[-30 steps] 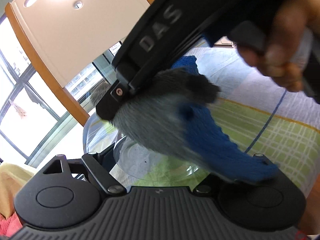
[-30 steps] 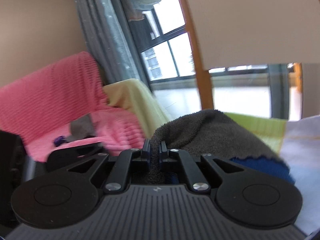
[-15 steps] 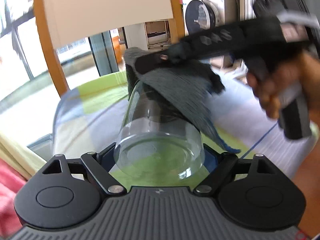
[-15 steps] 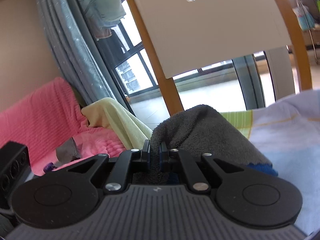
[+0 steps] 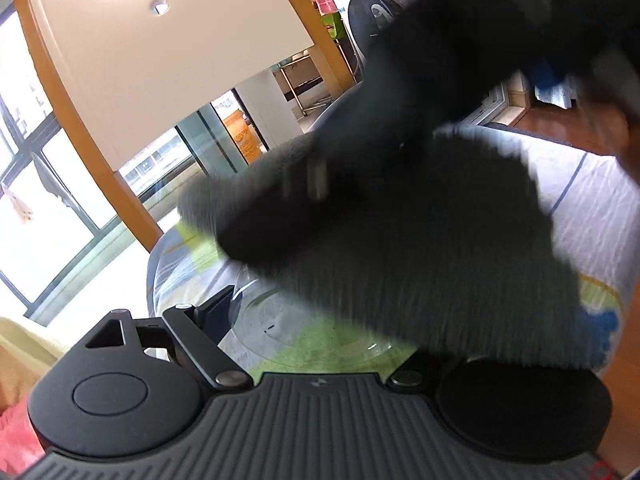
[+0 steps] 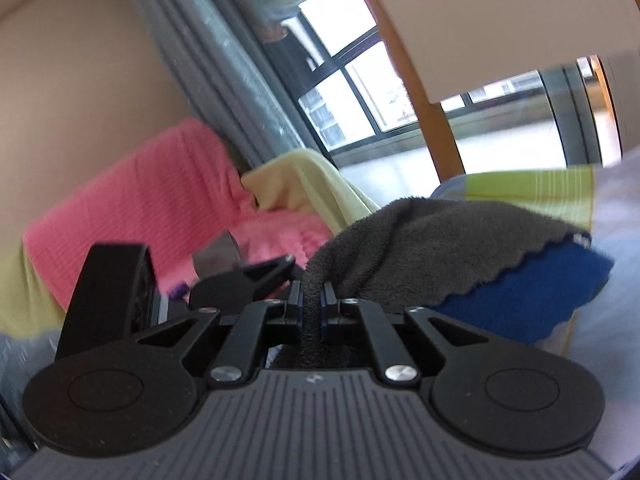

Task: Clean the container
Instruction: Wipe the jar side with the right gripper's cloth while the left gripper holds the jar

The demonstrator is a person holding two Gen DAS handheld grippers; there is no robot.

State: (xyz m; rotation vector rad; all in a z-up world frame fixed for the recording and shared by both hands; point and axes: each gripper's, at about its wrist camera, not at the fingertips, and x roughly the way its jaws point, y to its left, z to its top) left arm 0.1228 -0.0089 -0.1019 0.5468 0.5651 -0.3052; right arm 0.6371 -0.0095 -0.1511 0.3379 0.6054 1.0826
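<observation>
Your left claw (image 5: 320, 320) grips the clear glass container (image 5: 304, 328), its two fingers spread to either side of the round base; only the left finger (image 5: 212, 312) shows, the right one is hidden behind the cloth. The container's see-through bottom faces the left wrist camera, with small dark specks on the glass, and green and white fabric shows through it. The grey cloth (image 5: 420, 248) covers most of the container from above and to the right, blurred, with a blue edge (image 5: 600, 324) showing low on the right. Your right claw (image 6: 311, 300) is pinched closed on that cloth (image 6: 432, 244), with a fold squeezed between the two narrow fingertips; the grey side lies on top and the blue side (image 6: 520, 296) hangs beneath on the right. In the left wrist view the right tool's black body (image 5: 460, 40) crosses the top right, very blurred, with your hand (image 5: 612, 136) at the edge. Beneath lies a bed sheet (image 5: 592, 200), white with a blue line and green plaid patches. Behind stands a chair back (image 5: 160, 60), cream panel in an orange wood frame, in front of windows (image 5: 24, 208). From the right wrist view, a pink blanket (image 6: 160, 200) and a pale yellow one (image 6: 312, 188) lie to the left, and a grey curtain (image 6: 208, 60) hangs behind them.
</observation>
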